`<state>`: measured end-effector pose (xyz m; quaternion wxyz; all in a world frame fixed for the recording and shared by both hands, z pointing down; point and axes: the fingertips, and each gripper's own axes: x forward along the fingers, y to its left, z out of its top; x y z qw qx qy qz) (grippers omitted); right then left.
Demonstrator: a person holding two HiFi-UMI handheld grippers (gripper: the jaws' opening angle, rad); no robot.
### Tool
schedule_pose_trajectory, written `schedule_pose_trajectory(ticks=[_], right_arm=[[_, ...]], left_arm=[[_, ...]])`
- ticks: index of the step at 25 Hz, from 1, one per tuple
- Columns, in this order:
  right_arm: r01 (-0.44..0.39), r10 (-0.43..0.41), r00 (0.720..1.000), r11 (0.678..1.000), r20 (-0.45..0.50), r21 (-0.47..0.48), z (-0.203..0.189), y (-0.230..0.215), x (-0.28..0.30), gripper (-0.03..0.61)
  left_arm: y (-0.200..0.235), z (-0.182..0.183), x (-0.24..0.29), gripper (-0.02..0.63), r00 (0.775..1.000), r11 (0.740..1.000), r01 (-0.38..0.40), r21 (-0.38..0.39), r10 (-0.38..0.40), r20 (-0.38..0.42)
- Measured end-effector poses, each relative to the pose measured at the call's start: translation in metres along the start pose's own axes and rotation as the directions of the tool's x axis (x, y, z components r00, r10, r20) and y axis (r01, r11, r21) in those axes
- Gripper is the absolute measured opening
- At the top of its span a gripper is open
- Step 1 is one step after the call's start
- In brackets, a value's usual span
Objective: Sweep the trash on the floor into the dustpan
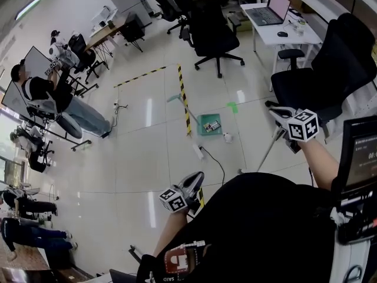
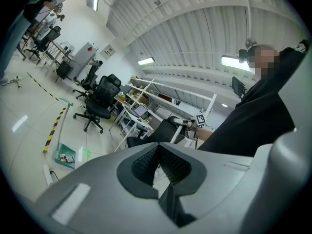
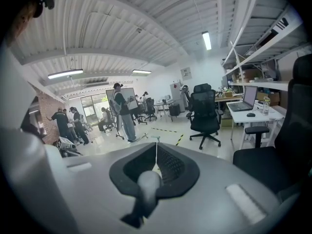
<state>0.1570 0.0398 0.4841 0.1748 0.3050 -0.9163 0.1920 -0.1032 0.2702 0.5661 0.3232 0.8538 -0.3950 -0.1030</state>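
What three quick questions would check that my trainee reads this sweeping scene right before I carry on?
1. True or false: the left gripper holds the green dustpan.
2. The right gripper is shut on: A) a broom handle, B) a laptop, C) nothing.
3. In the head view, what lies on the floor just right of the dustpan?

Key
1. False. The dustpan stands on the floor beside the striped tape, apart from the left gripper, whose jaws are together on nothing.
2. A.
3. A small white piece of trash, not yet in the dustpan.
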Motion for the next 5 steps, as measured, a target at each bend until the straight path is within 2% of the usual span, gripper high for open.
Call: schedule_pose_trajectory(ticks=[5], right_arm=[[0.005, -0.005, 1.0, 1.0, 0.003, -0.001, -0.0023, -0.0039, -0.0011, 0.003]], left_arm=[[0.0007, -0.0014, 0.0044, 0.0, 1.0, 1.0, 0.008, 0.001, -0.008, 0.0]])
